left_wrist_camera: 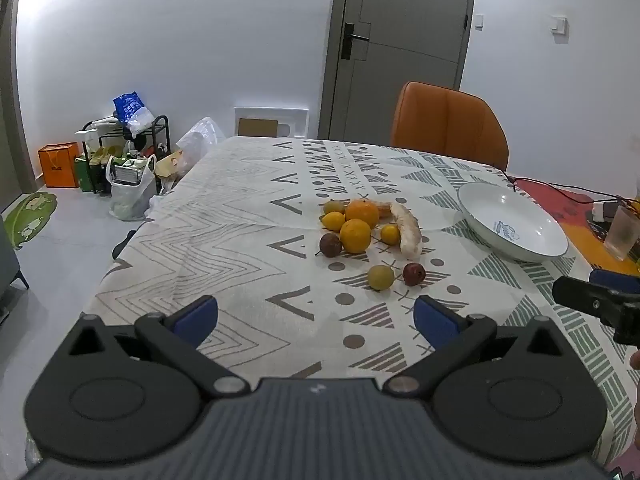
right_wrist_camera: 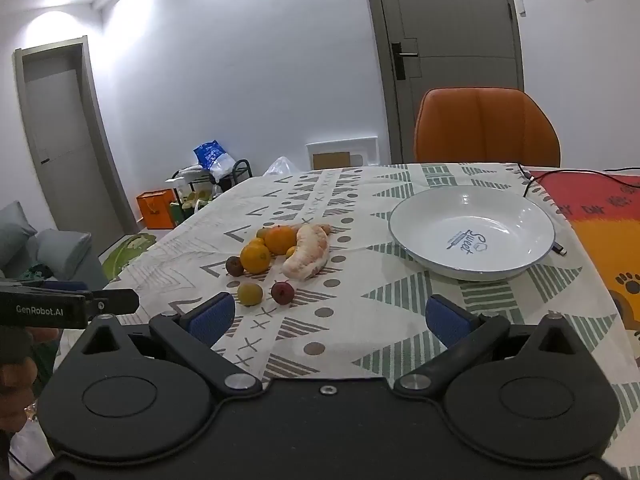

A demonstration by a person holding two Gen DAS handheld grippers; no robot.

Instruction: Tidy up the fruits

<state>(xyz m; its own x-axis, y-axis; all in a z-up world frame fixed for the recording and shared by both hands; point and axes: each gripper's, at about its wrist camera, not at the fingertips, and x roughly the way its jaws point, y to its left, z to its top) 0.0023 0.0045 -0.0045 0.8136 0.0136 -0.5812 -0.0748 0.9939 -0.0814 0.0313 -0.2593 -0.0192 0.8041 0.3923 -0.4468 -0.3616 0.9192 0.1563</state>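
My left gripper (left_wrist_camera: pixel 316 316) and right gripper (right_wrist_camera: pixel 330 318) both gape wide, holding nothing. The fruit pile (right_wrist_camera: pixel 280 254) sits left of the one white bowl (right_wrist_camera: pixel 472 216). Only my left view shows the plastic cup (left_wrist_camera: pixel 622 232); only my right shows the second door (right_wrist_camera: pixel 64 140). I count two big oranges (left_wrist_camera: pixel 356 224).

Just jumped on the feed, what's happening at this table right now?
A person holds both grippers over the table, and neither has touched anything yet. The left gripper and right gripper are wide open and empty. The fruit pile sits loose on the tablecloth: oranges, small round fruits and a peeled pomelo wedge. The white bowl to its right is empty. Sorting hasn't started.
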